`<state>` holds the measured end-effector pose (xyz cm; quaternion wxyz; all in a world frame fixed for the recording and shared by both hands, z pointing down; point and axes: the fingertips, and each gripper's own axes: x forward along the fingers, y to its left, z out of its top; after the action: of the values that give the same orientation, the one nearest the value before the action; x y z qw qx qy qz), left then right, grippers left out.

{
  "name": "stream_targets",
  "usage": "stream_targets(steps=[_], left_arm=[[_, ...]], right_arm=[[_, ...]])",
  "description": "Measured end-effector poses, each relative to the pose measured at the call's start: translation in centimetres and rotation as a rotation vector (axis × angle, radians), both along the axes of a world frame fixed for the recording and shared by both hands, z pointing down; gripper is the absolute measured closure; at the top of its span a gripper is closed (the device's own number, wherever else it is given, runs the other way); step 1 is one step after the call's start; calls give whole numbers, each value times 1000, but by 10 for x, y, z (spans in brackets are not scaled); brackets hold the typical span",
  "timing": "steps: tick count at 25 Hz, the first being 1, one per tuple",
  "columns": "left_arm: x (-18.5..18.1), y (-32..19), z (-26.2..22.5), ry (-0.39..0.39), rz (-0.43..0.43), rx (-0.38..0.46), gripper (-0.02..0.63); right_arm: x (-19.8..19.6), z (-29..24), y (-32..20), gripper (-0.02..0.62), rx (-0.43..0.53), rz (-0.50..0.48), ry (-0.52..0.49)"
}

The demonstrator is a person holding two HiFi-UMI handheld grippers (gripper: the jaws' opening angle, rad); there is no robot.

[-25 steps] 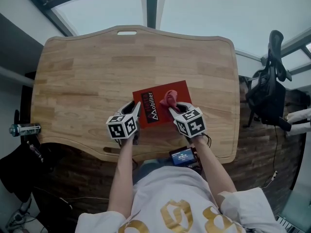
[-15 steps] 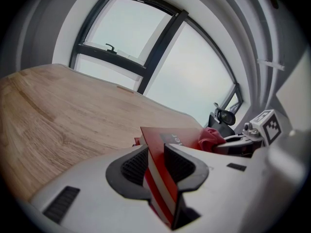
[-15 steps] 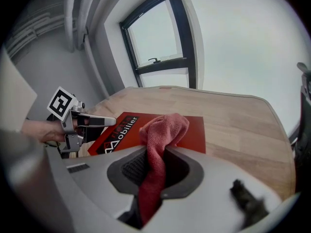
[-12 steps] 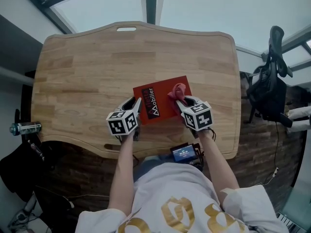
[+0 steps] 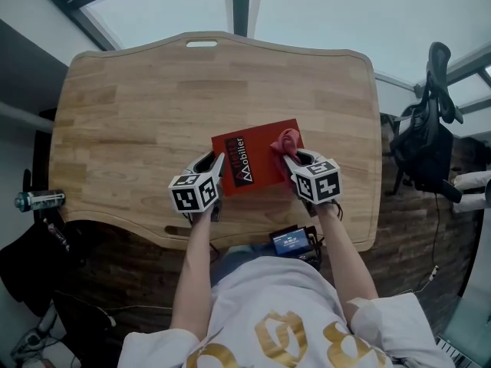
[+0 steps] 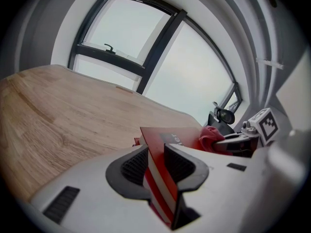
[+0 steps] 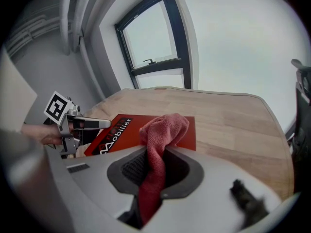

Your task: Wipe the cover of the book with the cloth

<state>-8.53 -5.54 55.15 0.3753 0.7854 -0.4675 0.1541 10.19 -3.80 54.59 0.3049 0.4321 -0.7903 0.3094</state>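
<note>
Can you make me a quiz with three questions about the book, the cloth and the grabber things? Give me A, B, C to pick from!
1. Where is the cloth?
A. on the floor
B. inside a box
C. at the right side of the book

2. What colour is the book's cover?
A. red
B. blue
C. green

3. What is the left gripper doing?
A. open, holding nothing
B. shut on the book's edge
C. holding a cup

Answers:
1 C: the right gripper pinches the cloth over the book's right part.
2 A: the cover is red with white letters.
3 B: the left gripper view shows the book's edge clamped between its jaws.
</note>
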Motion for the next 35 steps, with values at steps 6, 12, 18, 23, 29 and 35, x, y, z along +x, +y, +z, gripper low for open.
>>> stream_targets(steps=[6, 12, 18, 23, 29, 35], left_arm=[[0, 0, 0, 0, 3, -1, 496], [0, -1, 0, 1, -1, 1, 497], [1, 0, 0, 9, 2, -3, 496], [0, 0, 0, 6, 4, -4, 497], [1, -1, 0, 9, 12, -5, 496], [0, -2, 1, 16, 43, -57, 492]], right_arm=[[3, 1, -5, 526, -12, 15, 26], [-11, 1, -7, 526, -10, -18, 42], [-32, 1, -6, 526, -1, -55, 38], [-41, 2, -6, 526, 5, -77, 42], [-41, 1, -7, 526, 5, -84, 35], [-41, -1, -6, 526, 13, -83, -11]])
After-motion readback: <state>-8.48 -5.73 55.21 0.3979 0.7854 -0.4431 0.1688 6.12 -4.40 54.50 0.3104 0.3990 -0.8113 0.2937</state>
